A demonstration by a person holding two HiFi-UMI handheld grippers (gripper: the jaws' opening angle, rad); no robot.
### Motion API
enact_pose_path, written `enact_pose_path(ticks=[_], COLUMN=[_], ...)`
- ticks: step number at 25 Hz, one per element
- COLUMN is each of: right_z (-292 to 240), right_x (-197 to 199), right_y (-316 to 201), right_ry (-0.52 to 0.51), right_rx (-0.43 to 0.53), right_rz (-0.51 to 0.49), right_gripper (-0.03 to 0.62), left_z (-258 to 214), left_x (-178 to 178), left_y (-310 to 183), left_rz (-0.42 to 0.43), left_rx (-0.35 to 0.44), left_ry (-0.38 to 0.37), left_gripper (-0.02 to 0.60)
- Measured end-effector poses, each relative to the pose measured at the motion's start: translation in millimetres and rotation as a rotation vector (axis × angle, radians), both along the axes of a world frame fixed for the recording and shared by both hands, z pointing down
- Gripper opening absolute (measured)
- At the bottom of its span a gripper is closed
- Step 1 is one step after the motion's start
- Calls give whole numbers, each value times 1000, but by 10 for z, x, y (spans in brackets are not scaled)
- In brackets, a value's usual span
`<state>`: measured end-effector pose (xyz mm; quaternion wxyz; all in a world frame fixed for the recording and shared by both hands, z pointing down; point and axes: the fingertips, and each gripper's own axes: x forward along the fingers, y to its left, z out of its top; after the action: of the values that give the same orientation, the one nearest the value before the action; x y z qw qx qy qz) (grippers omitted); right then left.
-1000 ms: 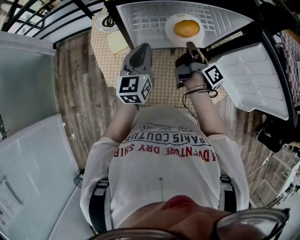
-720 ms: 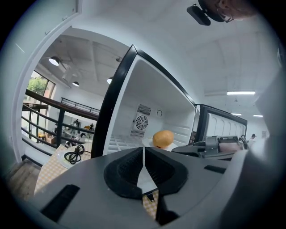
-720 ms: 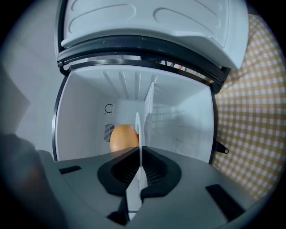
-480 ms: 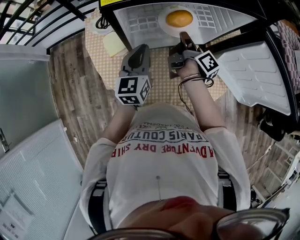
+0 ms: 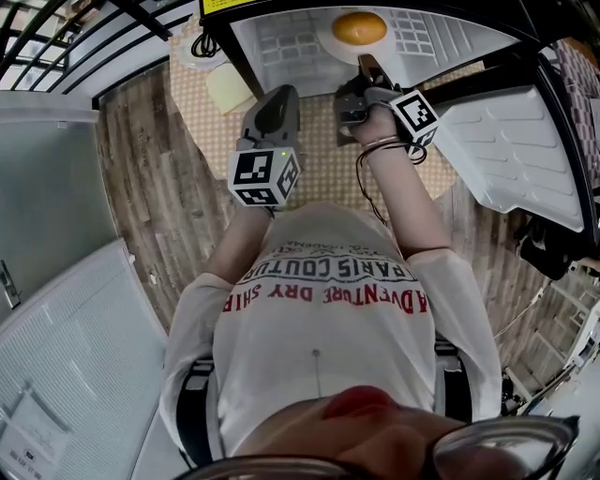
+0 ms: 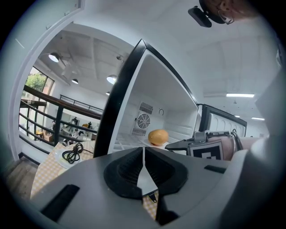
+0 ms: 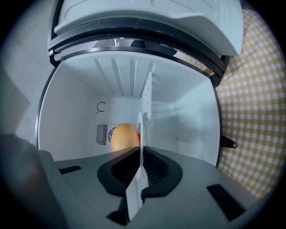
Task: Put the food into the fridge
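Grey plastic fills the bottom of both gripper views. My left gripper (image 6: 144, 161) has its jaws together with nothing between them, and it hangs at centre left of the head view, outside the fridge (image 5: 281, 42). My right gripper (image 7: 140, 165) has its jaws nipped tight on the near rim of the white plate (image 7: 139, 125), which runs up the middle of the frame as a thin line, seen edge-on.

In the head view the plate (image 5: 326, 42) lies face-up at top centre, just past the right gripper (image 5: 366, 64) and inside the fridge mouth. I cannot tell whether it rests on the shelf yet. It carries the round orange food (image 5: 359, 28), which sits loose near the plate's middle.

Handling, as I judge it: the plate is stiff, smooth and breakable, and a hold on one edge leaves the load levering on the jaws, so it wants keeping level. The food looks light and free to roll.

The plate is round and has no long axis; its held edge faces me. The food (image 7: 124, 137) is slightly oval, longer left to right in the head view.
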<state>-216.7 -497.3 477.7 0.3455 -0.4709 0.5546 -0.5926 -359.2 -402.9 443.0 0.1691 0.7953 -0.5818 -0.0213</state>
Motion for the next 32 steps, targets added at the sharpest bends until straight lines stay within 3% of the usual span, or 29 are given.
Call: enact_pose_path(ticks=[13, 19, 24, 26, 28, 32], right_z=[32, -80, -115, -134, -179, -243], right_x=[-85, -71, 61, 125, 182, 172], right_y=[-80, -97, 19, 133, 260, 472], right_ry=[-26, -28, 0, 57, 160, 283], right_rx=[-5, 55, 87, 115, 165, 249], right_rz=[-43, -38, -30, -38, -47, -103], right_gripper=[46, 163, 173, 154, 37, 26], left_z=[48, 26, -44, -67, -95, -159], left_x=[21, 43, 93, 114, 130, 167], left_y=[-58, -82, -57, -36, -18, 27], left_rz=[-1, 2, 7, 8, 9, 11], left_rx=[-7, 6, 28, 32, 36, 50], left_ry=[12, 21, 16, 12, 6, 0], left_gripper=[34, 34, 34, 34, 34, 34])
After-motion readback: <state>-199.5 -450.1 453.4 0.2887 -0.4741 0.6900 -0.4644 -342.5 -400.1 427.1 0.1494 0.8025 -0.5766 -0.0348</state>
